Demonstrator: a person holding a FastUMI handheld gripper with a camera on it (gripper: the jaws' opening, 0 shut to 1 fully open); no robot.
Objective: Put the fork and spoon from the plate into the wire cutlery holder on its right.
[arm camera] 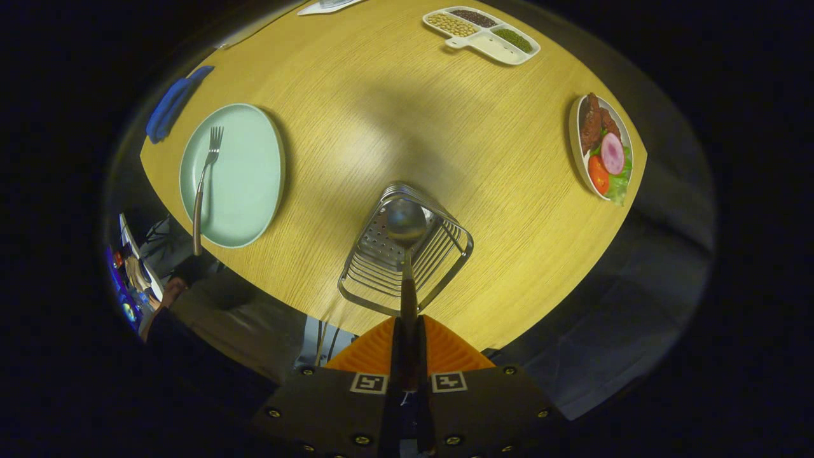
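- Gripper [407, 331]: fingers closed down on the spoon [407, 254] handle; only the thin handle is seen between them, so a firm pinch is judged.
- Spoon: held by the lower handle, bowl out ahead of the fingers, over the open top of the holder [407, 257]. Whether the bowl is inside the wires or just above them cannot be told.
- Spoon axis: in line with the fingers, bowl end pointing away from the gripper toward the holder.
- Handling, spoon: judged stiff, light, polished metal, so slippery; with the narrow handle, rotation in the pinch is likely if grip is loosened. Grip mid-to-lower handle looks adequate.
- Holder: wire sides, perforated plate inside, stands on the table [394, 95] to the right of the plate [248, 184]. Judged light; it could be tipped or shoved if the spoon is caught on a wire.
- Fork [205, 184]: lies on the plate, near its left side. Long axis runs roughly along the plate's length, tines pointing to the far side of the table, handle end overhanging the near rim.
- Handling, fork: judged stiff, thin, low on the plate; the overhanging handle end is the easiest place to be pinched, since clearance is given under it.
- Status: spoon at the holder, fork on the plate.
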